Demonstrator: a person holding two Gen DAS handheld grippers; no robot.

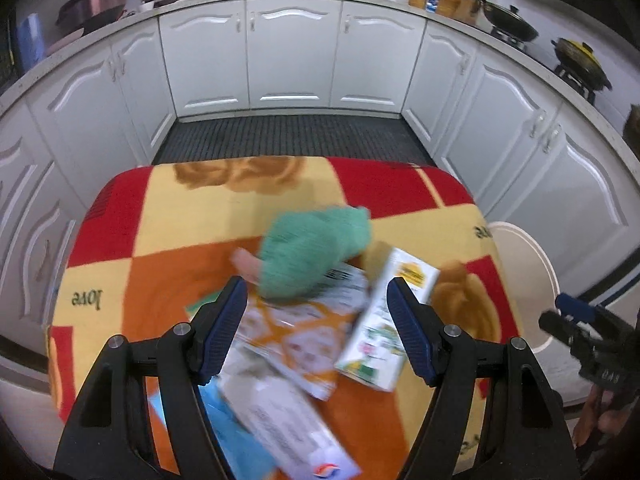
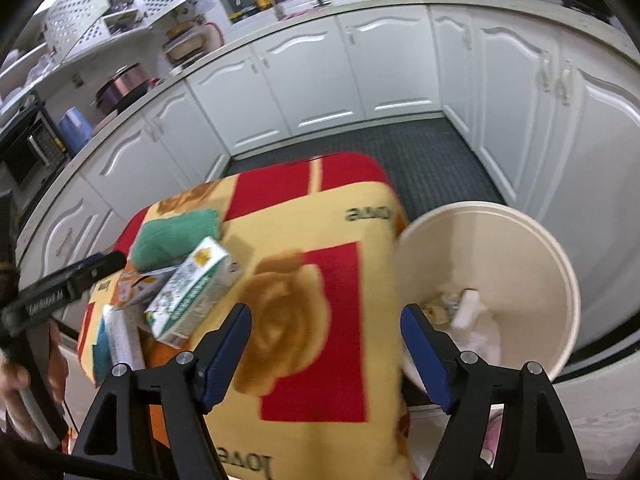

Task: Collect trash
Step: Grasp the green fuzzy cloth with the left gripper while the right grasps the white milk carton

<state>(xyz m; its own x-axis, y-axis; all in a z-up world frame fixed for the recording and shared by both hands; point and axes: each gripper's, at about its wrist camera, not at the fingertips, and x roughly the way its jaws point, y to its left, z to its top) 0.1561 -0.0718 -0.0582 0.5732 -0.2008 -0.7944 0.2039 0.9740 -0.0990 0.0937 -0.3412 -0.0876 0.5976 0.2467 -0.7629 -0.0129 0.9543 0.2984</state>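
1. The trash lies in a loose heap on the blanket-covered tabletop (image 1: 192, 216), toward its near left corner: a milk carton (image 1: 384, 320), an orange packet (image 1: 288, 332), a long white box (image 1: 288, 432) and some blue wrapping (image 1: 218, 408) under it. A green cloth (image 1: 316, 252) sits at the far side of the heap, partly on top of the packets.
2. The left claw (image 1: 316, 328) hangs over this heap with its jaws wide and nothing pressed between the pads – the orange packet and the carton only show through the gap below.
3. The right claw (image 2: 326, 356) is also wide and empty. It hovers over the right edge of the tabletop, just beside the white bin (image 2: 488, 216), which stands on the floor against that edge and already holds a few pale scraps.
4. The step in hand looks like the next pick from the heap, most likely by the left claw.
5. To do it well, I would take one item at a time. The carton is the best choice: it lies on top, rigid, with clear sides for the pads.
6. Line the jaws across its narrow width, come down until the pads straddle it, then close firmly – a light pinch may let the smooth card slip.
7. Keep clear of the green cloth; whether it counts as trash I cannot tell.
8. Carry it across to the bin, and keep the right claw out of the path.
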